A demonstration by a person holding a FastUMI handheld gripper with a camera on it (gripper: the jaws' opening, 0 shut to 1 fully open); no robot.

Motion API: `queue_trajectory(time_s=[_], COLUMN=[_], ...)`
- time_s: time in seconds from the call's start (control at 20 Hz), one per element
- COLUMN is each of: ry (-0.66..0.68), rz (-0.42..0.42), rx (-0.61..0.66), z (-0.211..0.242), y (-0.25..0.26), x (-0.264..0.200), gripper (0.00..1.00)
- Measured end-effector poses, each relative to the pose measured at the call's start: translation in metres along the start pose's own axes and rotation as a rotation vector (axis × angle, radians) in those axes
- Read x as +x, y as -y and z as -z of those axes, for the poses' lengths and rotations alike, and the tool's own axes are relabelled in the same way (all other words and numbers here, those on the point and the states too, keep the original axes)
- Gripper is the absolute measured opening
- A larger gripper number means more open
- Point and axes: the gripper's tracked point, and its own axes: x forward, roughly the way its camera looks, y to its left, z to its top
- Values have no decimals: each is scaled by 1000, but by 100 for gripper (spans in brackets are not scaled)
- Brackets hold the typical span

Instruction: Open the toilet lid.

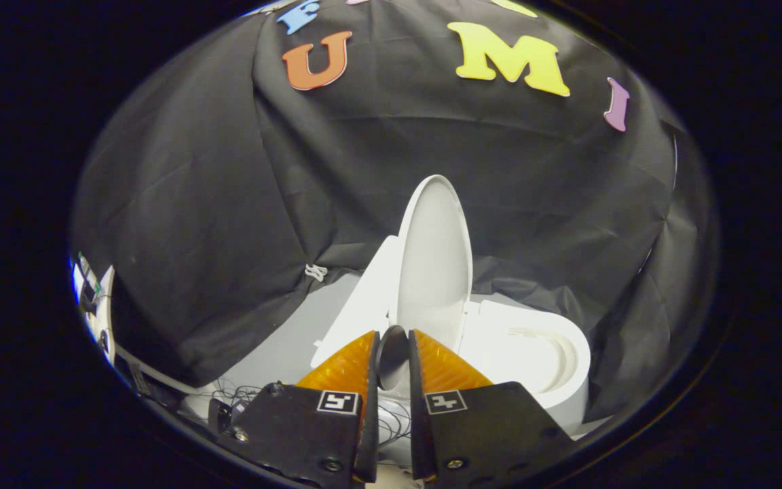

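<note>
The toilet lid [433, 261] is standing upright just beyond the fingertips, leaning back toward the white tank [364, 305] and the black cloth wall [228, 224], so the seat and bowl [533, 350] are lying uncovered beside it, and I judge the opening all but done. The gripper [393, 356] is sitting just short of the lid's lower edge with its fingers drawn to a narrow gap, gripping nothing that I can make out, probably because the lid is propping itself and needs no support
</note>
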Motion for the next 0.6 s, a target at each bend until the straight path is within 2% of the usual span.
queue_trajectory(time_s=[0.25,0.3,0.45,0.55,0.6], ry=[10,5,-64,-52,-32], rz=[52,53,-39,-64,-69], rx=[-100,-122,-112,-108,-110], z=[3,8,38,43,45], y=[9,10,1,5,8], x=[-1,-3,-11,-17,-22], gripper=[24,27,31,34,39])
